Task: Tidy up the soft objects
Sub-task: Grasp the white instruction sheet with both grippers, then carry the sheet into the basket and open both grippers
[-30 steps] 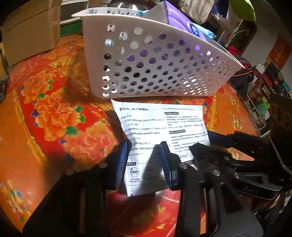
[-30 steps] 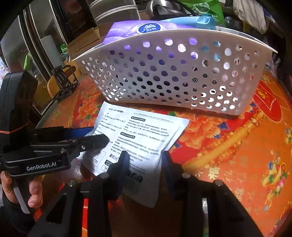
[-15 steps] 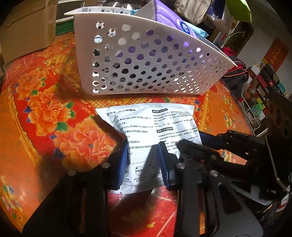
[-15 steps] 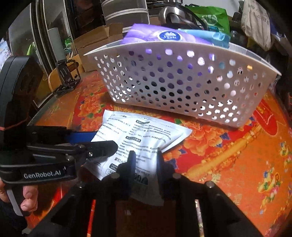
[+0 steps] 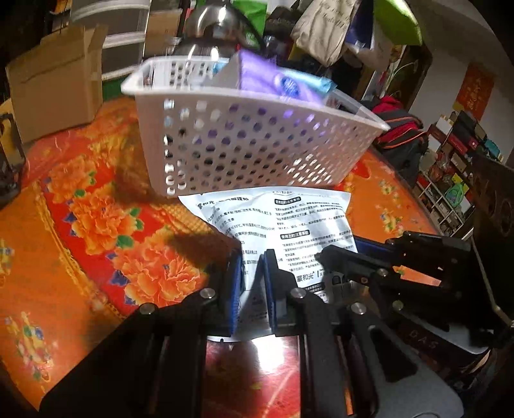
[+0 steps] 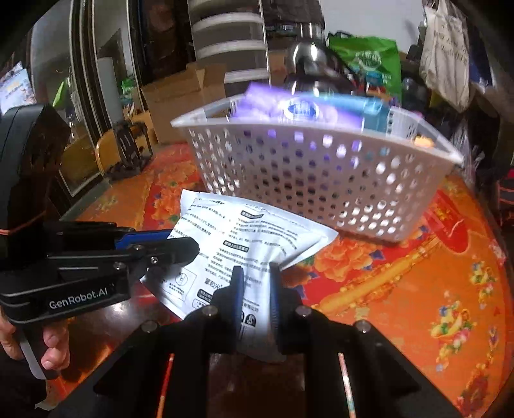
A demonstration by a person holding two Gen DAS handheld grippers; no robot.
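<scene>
A white pouch (image 5: 289, 218) printed with black text lies in front of a white perforated basket (image 5: 257, 144) on the floral tablecloth. My left gripper (image 5: 252, 260) is shut on the pouch's near edge, blue pads pressing the film. In the right wrist view the pouch (image 6: 250, 231) is bunched between the pads of my right gripper (image 6: 255, 273), whose jaws are closing on it. The left gripper (image 6: 180, 241) comes in from the left and holds the pouch's left side. The basket (image 6: 321, 180) holds a purple tissue pack (image 6: 273, 106) and a blue pack (image 6: 363, 109).
The red and orange cloth (image 5: 96, 225) covers the table. A cardboard box (image 5: 54, 80) stands at the back left and a steel kettle (image 5: 208, 29) behind the basket. A black stand (image 6: 128, 151) is off the table's left edge, cluttered shelves (image 5: 456, 180) to the right.
Both grippers' jaws have narrowed onto the pouch's near edge. Both hands have risen a little, the pouch's near side lifting and bunching with them. The basket has not moved.
</scene>
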